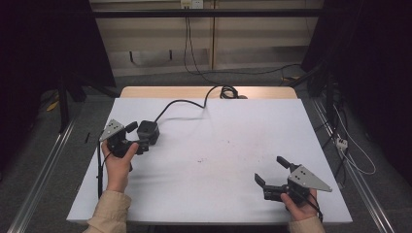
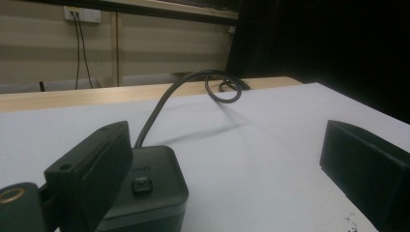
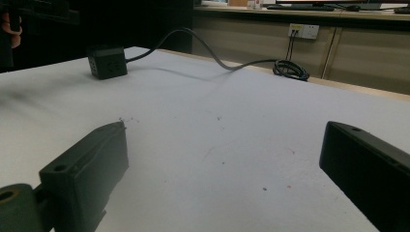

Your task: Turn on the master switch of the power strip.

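- My left gripper (image 1: 137, 135) is sitting with jaws spread, one jaw beside the black cube (image 2: 145, 186) at the table's (image 1: 218, 145) left.
- Its label is showing too blurred for reading.
- My right gripper (image 1: 270, 171) is waiting wide open, well apart.

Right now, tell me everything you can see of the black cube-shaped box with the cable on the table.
The black box is a rounded cube, apparently matte plastic, with a small button on the face shown in the left gripper view. It sits on the white table cover at the left. A dark cable runs from it to a coil at the far edge. The left hand-held gripper is open beside it, one jaw against its side.
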